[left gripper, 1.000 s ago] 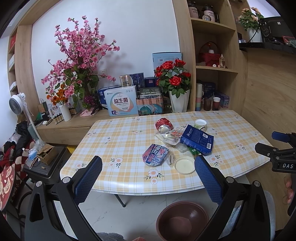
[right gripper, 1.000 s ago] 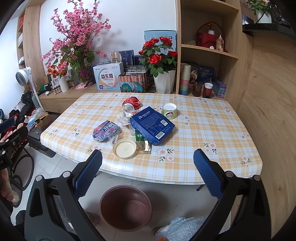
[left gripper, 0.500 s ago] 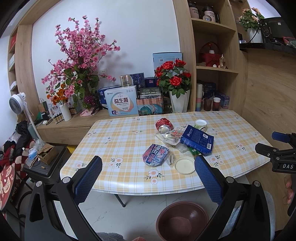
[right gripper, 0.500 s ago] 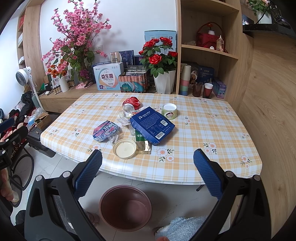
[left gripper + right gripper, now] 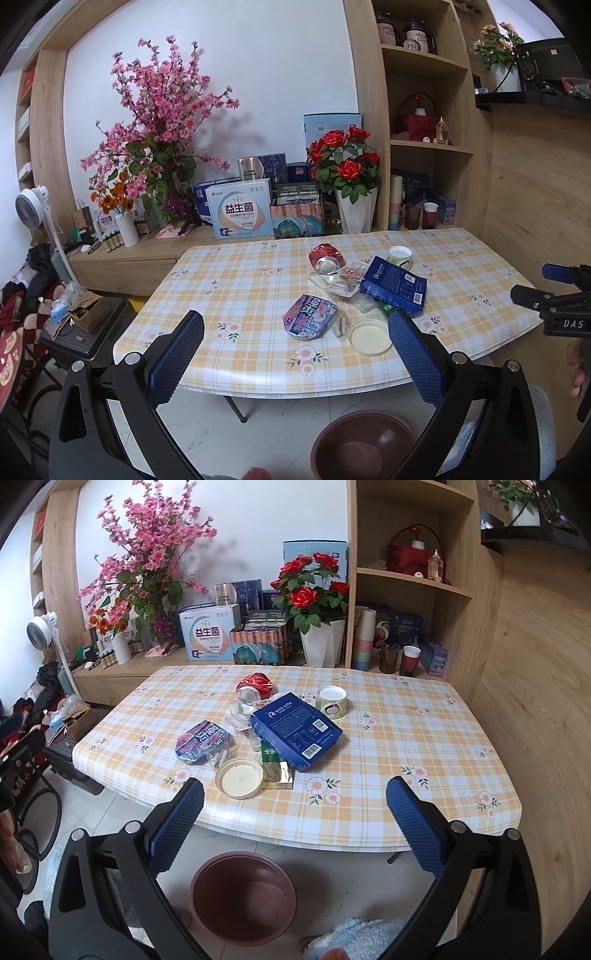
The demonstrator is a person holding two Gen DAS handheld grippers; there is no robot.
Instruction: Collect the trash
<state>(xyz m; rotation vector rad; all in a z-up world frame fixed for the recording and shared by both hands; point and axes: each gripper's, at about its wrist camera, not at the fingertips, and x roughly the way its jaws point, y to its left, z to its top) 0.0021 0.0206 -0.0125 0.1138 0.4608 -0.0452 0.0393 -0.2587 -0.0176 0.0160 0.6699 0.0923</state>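
Trash lies in a heap on the checked table (image 5: 236,288) (image 5: 406,738): a blue box (image 5: 394,284) (image 5: 295,727), a crushed red can (image 5: 325,256) (image 5: 255,686), a pink-blue wrapper (image 5: 309,320) (image 5: 201,740), a round white lid (image 5: 370,336) (image 5: 240,777), a small cup (image 5: 399,256) (image 5: 331,702) and a green-gold packet (image 5: 275,766). A brown bin (image 5: 364,445) (image 5: 242,895) stands on the floor under the near table edge. My left gripper (image 5: 295,350) and right gripper (image 5: 293,819) hang open before the table, holding nothing.
Behind the table a low wooden cabinet carries boxes (image 5: 208,631), a rose pot (image 5: 319,602) and a pink blossom vase (image 5: 162,140). Shelves (image 5: 406,579) rise at the right. A fan (image 5: 31,210), clothes and a black case (image 5: 85,332) stand left. The other gripper (image 5: 554,295) shows at right.
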